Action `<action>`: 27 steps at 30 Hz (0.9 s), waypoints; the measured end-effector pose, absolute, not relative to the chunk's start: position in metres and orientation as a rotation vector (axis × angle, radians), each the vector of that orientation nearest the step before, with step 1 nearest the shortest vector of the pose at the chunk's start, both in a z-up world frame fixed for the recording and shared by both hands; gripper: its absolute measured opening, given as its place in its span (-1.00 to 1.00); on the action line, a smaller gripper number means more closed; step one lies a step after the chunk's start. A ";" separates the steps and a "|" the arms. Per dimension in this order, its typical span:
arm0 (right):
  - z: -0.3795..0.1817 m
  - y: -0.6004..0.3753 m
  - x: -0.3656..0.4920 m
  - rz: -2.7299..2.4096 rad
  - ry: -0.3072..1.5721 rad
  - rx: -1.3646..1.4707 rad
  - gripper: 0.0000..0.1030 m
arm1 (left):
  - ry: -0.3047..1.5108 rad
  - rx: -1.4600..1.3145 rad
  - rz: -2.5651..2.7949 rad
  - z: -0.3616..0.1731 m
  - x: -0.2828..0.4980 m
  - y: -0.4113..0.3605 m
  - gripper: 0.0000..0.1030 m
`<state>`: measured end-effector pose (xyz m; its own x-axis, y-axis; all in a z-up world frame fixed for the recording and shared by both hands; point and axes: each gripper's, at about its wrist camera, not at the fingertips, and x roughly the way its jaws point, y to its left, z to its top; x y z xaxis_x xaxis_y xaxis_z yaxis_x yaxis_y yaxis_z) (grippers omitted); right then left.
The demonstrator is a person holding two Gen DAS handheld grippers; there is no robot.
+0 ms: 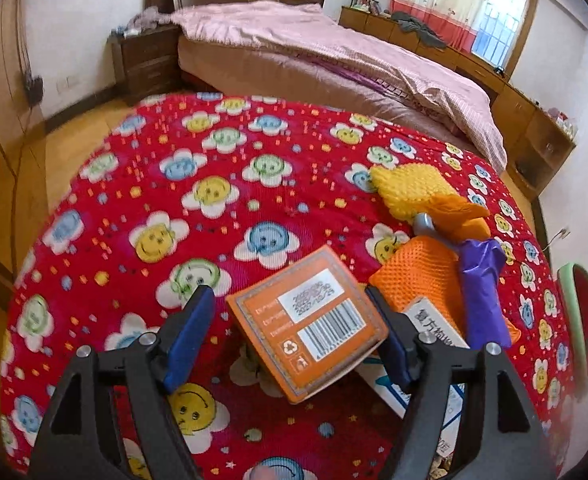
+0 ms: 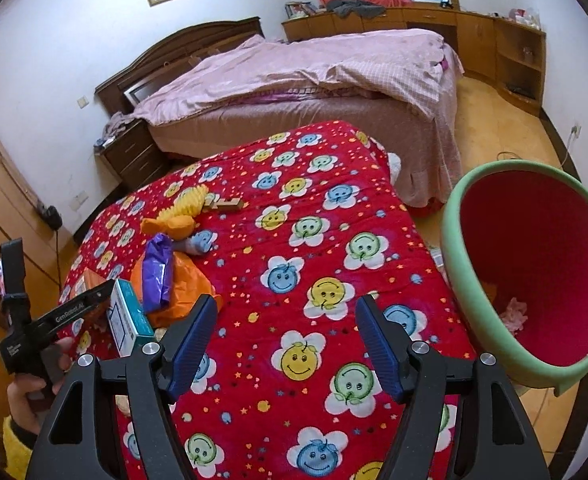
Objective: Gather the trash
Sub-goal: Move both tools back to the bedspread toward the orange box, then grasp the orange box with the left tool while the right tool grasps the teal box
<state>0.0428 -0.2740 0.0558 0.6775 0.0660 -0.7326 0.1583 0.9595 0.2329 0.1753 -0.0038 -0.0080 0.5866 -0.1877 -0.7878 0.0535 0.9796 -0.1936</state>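
Observation:
My left gripper (image 1: 289,320) is open around an orange barcode box (image 1: 308,326) tilted on the red flowered blanket (image 1: 173,184); the box touches the right finger, with a gap to the left finger. Beside it lie a white and teal carton (image 2: 127,316), a purple wrapper (image 1: 482,292), orange bags (image 1: 418,280) and a yellow knitted piece (image 1: 410,188). My right gripper (image 2: 285,328) is open and empty above the blanket. The green bin with red inside (image 2: 534,264) stands to its right with pink scraps in it.
A bed with a pink cover (image 2: 314,84) stands behind the blanket-covered surface. A dark nightstand (image 2: 133,156) is at the left, wooden cabinets (image 2: 494,40) along the far wall. A small wooden block (image 2: 229,204) lies near the yellow piece.

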 end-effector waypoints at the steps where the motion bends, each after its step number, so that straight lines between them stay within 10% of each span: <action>1: 0.055 -0.273 0.044 -0.050 0.832 0.289 0.42 | 0.943 -0.173 -0.151 -0.010 0.176 -0.002 0.46; 10: 0.048 -0.267 0.043 -0.031 0.853 0.301 0.42 | 0.919 -0.177 -0.188 -0.003 0.164 0.000 -0.11; 27: 0.046 -0.211 0.043 0.097 0.871 0.234 0.42 | 0.829 -0.138 -0.146 0.019 0.096 0.024 -0.11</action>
<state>0.0434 -0.2107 0.0464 0.6413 0.1794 -0.7460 0.0106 0.9701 0.2424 0.0963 0.0245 0.0193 0.6667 -0.1823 -0.7227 0.0748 0.9811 -0.1784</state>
